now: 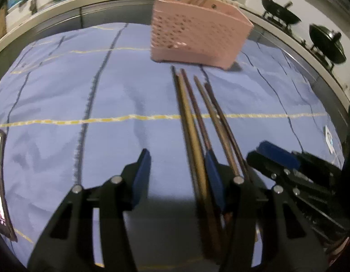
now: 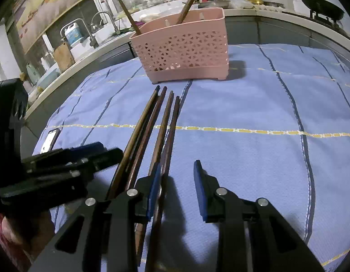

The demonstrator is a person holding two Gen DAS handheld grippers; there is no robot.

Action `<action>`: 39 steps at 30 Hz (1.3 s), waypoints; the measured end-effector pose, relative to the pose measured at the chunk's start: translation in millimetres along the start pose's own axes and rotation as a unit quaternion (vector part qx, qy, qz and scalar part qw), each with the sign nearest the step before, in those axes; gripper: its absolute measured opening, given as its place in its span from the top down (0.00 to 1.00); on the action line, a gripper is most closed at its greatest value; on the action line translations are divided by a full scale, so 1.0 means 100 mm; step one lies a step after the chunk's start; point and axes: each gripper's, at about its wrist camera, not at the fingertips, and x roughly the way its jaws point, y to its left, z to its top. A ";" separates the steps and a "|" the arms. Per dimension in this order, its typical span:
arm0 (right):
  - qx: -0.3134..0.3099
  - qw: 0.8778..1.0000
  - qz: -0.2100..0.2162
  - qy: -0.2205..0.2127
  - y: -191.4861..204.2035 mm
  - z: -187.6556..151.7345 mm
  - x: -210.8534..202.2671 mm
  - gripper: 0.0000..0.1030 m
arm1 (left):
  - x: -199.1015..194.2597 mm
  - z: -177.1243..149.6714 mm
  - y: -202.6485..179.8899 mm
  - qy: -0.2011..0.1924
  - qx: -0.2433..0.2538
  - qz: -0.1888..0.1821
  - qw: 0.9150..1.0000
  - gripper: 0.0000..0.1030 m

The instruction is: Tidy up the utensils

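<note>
- Bench covered w/ a blue cloth (image 2: pixel 243 104) striped in dark blue and yellow; a pink perforated caddy (image 2: pixel 181 47) stands upright at the far side, a few chopsticks already leaning inside it (image 2: pixel 186 4).
- Loose chopsticks (image 2: pixel 157 122), approx. five, lie flat on the cloth in a rough bundle, tips pointing toward the caddy, just short of it; prob. laid parallel so they can be picked off one at a time.
- Left hand-held gripper (image 1: pixel 177 172): fingers spread wide, nothing held; its right finger sits among the sticks, some passing between the fingers, others outside.
- Right hand-held gripper (image 2: pixel 177 188): also wide open, nothing gripped; one dark stick runs just inside its left finger, the rest outside.
- Both hand-held grippers flank the near ends of the bundle, likely lining up a pick; none lifted yet.
- Phone (image 2: pixel 50 139) lies at the cloth's left edge, screen lit; text too small to read.
- No legible brands or labels anywhere; bottles on the back counter too blurred.
</note>
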 end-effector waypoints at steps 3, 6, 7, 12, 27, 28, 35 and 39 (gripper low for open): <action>0.000 1.000 -0.001 0.000 -0.01 0.00 0.00 0.70 | 0.05 -0.04 -0.13 -0.008 0.035 0.038 0.999 0.52; 0.000 1.000 0.000 0.001 -0.02 -0.01 0.00 0.70 | 0.05 -0.03 -0.09 -0.006 0.027 0.032 0.999 0.52; 0.000 1.000 -0.001 0.000 -0.01 -0.01 0.00 0.70 | 0.04 -0.02 -0.04 -0.006 0.019 0.029 0.999 0.52; -0.008 1.000 0.000 0.000 0.00 0.00 0.02 0.70 | 0.01 0.02 0.16 -0.003 -0.013 -0.005 1.000 0.54; -0.115 0.991 -0.069 -0.008 0.27 -0.09 0.14 0.70 | 0.12 0.05 -0.12 -0.013 0.055 0.096 0.994 0.56; -0.116 0.991 -0.071 -0.010 0.27 -0.09 0.15 0.70 | 0.12 0.05 -0.13 -0.015 0.058 0.099 0.993 0.57; -0.121 0.989 -0.086 -0.010 0.14 -0.08 0.10 0.93 | 0.05 0.05 0.04 -0.007 0.050 0.077 0.996 0.93; -0.100 0.992 -0.076 0.009 -0.03 -0.08 0.02 0.93 | -0.02 0.02 0.22 -0.002 0.030 0.074 0.997 0.93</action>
